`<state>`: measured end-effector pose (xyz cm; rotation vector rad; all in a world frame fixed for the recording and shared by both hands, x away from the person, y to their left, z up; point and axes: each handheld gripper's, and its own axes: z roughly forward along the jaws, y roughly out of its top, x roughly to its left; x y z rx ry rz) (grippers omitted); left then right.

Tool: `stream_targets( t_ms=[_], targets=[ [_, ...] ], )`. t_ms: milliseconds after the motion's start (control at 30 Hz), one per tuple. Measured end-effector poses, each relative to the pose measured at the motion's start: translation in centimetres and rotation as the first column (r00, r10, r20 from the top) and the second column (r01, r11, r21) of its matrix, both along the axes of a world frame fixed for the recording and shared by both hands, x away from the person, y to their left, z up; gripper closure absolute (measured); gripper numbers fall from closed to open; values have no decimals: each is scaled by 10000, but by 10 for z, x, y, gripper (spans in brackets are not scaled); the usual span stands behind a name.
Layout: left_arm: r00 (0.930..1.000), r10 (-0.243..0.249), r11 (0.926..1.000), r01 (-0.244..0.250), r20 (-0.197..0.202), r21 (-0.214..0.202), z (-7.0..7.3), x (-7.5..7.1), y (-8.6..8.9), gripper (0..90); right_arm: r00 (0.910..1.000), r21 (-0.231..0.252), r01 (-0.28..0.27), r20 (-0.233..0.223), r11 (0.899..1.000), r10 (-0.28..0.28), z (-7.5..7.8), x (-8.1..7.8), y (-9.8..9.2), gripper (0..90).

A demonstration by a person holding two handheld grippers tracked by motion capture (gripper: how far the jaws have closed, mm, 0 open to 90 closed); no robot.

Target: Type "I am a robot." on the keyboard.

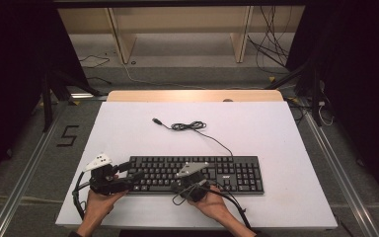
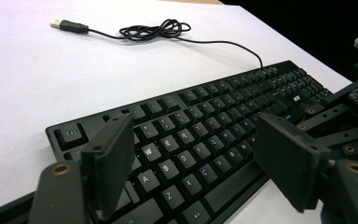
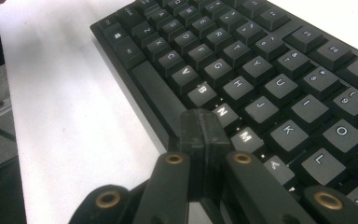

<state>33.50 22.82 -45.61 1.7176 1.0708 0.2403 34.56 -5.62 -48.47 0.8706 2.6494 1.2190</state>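
Observation:
A black keyboard (image 1: pixel 227 170) lies along the front of the white table (image 1: pixel 256 133). Its cable runs back through a loose coil (image 1: pixel 187 126) to a USB plug (image 1: pixel 156 120). My left gripper (image 1: pixel 131 171) is open at the keyboard's left end; in the left gripper view (image 2: pixel 198 161) its wide-apart pads (image 2: pixel 109 161) straddle the letter keys on the keyboard (image 2: pixel 200 135). My right gripper (image 1: pixel 183 178) is shut with nothing in it; in the right gripper view (image 3: pixel 203 127) its tip hovers at the space bar's (image 3: pixel 156 93) right end, close to the N key (image 3: pixel 221 112).
The coil (image 2: pixel 151 31) and plug (image 2: pixel 70 25) lie on bare table behind the keyboard. My right gripper's body (image 2: pixel 354 107) is close at the right edge of the left gripper view. A wooden strip (image 1: pixel 195 95) borders the far table edge, with floor cables beyond.

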Motion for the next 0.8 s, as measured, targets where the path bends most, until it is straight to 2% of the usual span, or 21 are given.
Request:
stream_targets(
  t_ms=[133,367,800],
  targets=[
    [10000,0,10000,0,-9,5,0,0,0,287,9999,52,64,-103,10000,-63,1,0,0,900],
    [10000,36,10000,-36,-10,-28,0,1,1,287,9999,539,115,-99,9985,-110,5,1,-5,861],
    [10000,-13,10000,14,-48,57,-1,2,1,306,9985,1261,537,-133,9906,-525,19,4,-25,677]
  ],
)
